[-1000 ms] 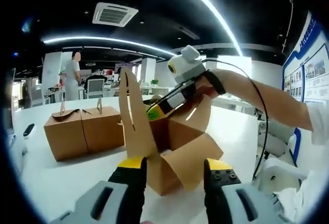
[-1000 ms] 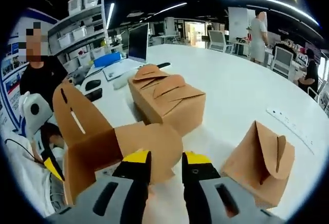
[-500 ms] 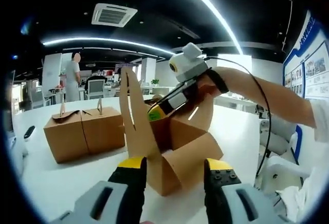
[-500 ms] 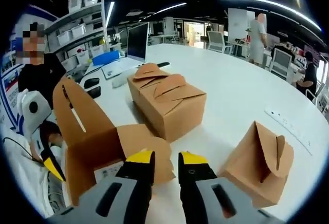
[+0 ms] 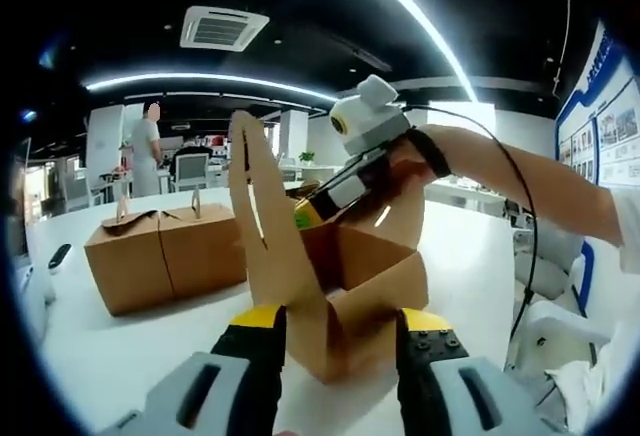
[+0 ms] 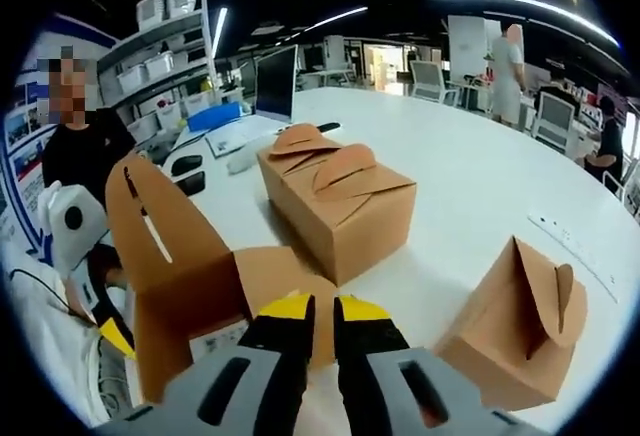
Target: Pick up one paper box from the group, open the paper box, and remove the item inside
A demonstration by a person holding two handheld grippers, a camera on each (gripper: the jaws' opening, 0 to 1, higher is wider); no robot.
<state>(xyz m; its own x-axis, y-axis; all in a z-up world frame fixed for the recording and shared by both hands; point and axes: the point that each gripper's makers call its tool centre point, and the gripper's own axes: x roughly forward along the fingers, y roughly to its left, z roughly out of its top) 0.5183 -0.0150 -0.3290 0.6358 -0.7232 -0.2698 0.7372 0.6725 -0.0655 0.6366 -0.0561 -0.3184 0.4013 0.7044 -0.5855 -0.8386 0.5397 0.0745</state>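
An open brown paper box (image 5: 345, 291) stands on the white table just past my left gripper (image 5: 341, 320), which is open with the box's near corner between its jaws. One tall handle flap (image 5: 262, 221) stands upright. My right gripper (image 5: 306, 214) reaches in from the right, tips down in the box mouth. In the right gripper view, my right gripper (image 6: 323, 309) has its jaws almost together over a rounded inner flap (image 6: 290, 274) of the open box (image 6: 185, 306). A white labelled item (image 6: 215, 334) lies inside. I cannot tell whether the flap is pinched.
Two closed boxes (image 5: 165, 254) stand side by side on the table, also seen as the closed pair (image 6: 340, 201). Another closed box (image 6: 515, 326) sits to the right. A monitor (image 6: 272, 81), a keyboard and a mouse lie further back. People stand by chairs.
My right gripper's jaws have drawn together from a wide gap to a narrow slit over the inner flap. The left gripper and the open box have hardly moved.
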